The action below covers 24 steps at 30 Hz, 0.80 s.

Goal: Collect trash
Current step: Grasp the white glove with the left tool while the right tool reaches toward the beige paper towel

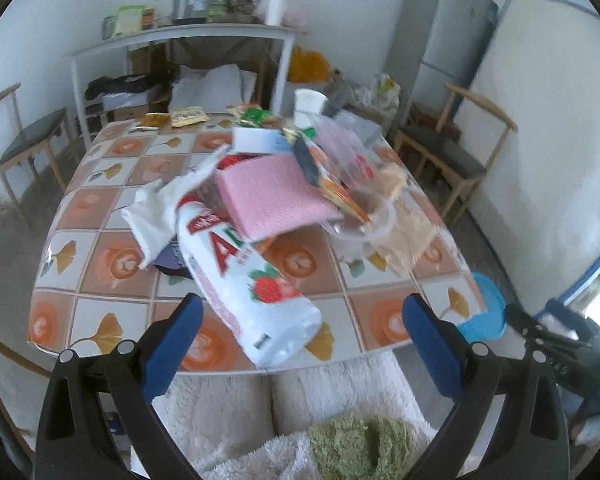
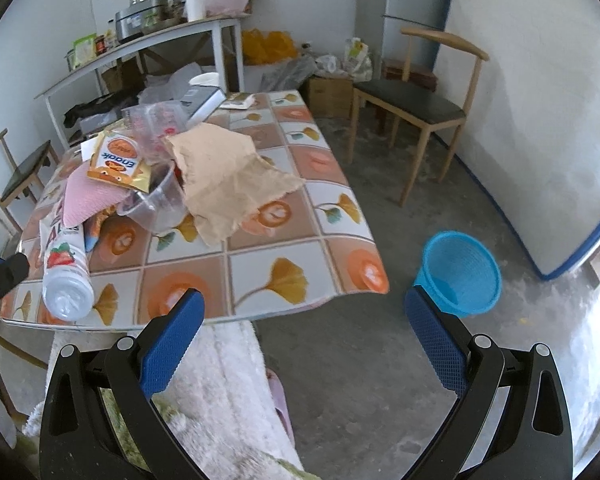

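A heap of trash lies on the tiled table. A white strawberry-print bottle lies on its side nearest me, also in the right wrist view as the bottle. Behind it are a pink foam sheet, crumpled white tissue, a clear plastic bowl, an orange snack packet and brown torn paper. My left gripper is open just short of the bottle's base. My right gripper hangs open off the table's near corner. A blue wastebasket stands on the floor.
Wooden chairs stand at the right and left of the table. A cluttered white shelf unit and a grey fridge line the back wall. A fluffy white cloth lies below the table edge. Bare concrete floor surrounds the basket.
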### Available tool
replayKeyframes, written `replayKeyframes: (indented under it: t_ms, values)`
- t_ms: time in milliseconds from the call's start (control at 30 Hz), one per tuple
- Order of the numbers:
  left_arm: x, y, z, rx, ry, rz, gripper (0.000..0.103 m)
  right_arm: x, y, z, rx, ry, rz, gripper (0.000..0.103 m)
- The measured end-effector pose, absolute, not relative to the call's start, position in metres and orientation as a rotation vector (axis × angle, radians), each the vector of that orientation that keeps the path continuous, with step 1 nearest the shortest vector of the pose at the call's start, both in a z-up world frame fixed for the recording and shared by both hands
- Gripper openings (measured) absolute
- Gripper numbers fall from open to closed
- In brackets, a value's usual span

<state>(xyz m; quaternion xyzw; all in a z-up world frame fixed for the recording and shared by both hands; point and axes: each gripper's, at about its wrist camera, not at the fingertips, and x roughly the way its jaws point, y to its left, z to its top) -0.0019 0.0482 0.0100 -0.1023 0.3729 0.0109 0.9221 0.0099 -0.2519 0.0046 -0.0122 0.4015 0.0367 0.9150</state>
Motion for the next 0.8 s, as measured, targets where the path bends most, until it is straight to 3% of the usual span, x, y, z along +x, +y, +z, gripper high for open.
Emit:
replayKeyframes:
  t_ms: [600, 800]
  values:
    - [-0.011, 0.222, 0.005, -0.465, 0.523, 0.294, 0.097, 0.054, -0.195, 0.017, -0.016, 0.786, 0.169, 0.096]
    - [0.018, 0.264, -0.023, -0.532, 0.643, 0.233, 0.084, 0.056, -0.184, 0.013, -0.001, 0.803, 0.167, 0.096]
